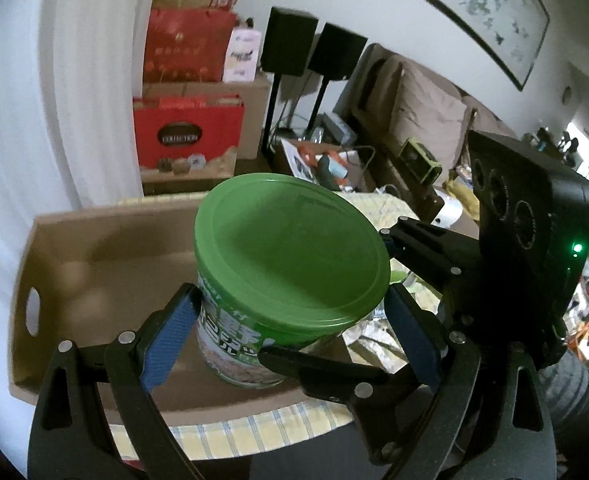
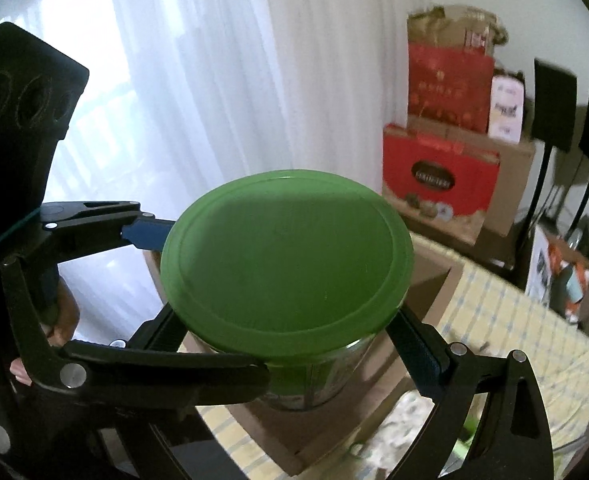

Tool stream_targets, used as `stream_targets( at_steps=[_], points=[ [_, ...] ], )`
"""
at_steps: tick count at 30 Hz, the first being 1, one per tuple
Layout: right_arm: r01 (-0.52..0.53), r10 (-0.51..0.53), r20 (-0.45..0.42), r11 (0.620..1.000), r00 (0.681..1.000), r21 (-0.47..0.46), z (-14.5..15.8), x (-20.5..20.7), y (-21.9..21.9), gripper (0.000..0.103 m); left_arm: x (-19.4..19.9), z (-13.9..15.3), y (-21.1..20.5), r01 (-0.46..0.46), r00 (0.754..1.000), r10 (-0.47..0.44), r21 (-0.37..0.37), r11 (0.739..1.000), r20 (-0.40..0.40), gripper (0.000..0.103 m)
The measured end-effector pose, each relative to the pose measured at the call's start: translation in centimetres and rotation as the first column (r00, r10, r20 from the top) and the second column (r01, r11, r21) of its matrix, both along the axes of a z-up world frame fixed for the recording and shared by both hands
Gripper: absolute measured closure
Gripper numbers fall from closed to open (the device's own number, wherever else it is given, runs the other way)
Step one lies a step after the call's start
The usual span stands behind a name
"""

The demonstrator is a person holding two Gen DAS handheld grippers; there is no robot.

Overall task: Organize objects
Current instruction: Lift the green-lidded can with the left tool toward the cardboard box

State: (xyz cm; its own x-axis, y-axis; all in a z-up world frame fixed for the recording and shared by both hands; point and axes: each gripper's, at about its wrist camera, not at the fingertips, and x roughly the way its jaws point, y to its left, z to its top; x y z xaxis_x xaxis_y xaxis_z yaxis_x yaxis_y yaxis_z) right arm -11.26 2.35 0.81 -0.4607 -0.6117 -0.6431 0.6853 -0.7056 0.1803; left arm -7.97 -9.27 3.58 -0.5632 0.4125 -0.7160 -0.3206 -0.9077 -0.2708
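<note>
A round can with a green lid [image 1: 290, 248] and a printed green-and-white label is held by both grippers at once. In the left wrist view my left gripper [image 1: 290, 336] clamps the can's sides just under the lid with its blue pads [image 1: 170, 336]. My right gripper [image 1: 326, 300] comes in from the right, its fingers across the same can. In the right wrist view the can [image 2: 286, 264] fills the middle, with my right gripper [image 2: 290, 340] shut on it below the lid. My left gripper [image 2: 214, 304] reaches in from the left. The can hangs over an open cardboard tray [image 1: 94, 264]; its base is partly hidden.
The cardboard tray [image 2: 434, 280] lies on a table with a yellow checked cloth [image 2: 506, 320]. Red gift boxes [image 1: 186, 136] and cardboard boxes stack behind by a white curtain. Black speakers [image 1: 290, 44] on stands, a sofa and clutter are at the back right. A hand [image 2: 58, 320] holds the left gripper.
</note>
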Motion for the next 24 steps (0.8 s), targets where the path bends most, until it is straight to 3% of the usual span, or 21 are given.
stream_targets(
  at_steps=[10,16,24],
  points=[
    [0.012,-0.011,0.141,1.000,0.990,-0.002,-3.7,-2.3,-0.8,0.006,-2.0,-2.8,-0.3,-0.022,0.995,0.021,0.005,1.000,0.102,0.011],
    [0.035,-0.033,0.274,0.999,0.961,-0.005,-5.7,-4.1,-0.4,0.006,-3.9,-3.7,-0.1,-0.027,0.990,0.024,0.016,1.000,0.139,0.011],
    [0.113,-0.102,0.279,0.993,0.955,-0.023,-5.8,-5.4,1.0,0.005,-6.9,-4.3,-0.1,-0.038,0.988,0.027,0.073,0.997,0.152,0.008]
  ],
)
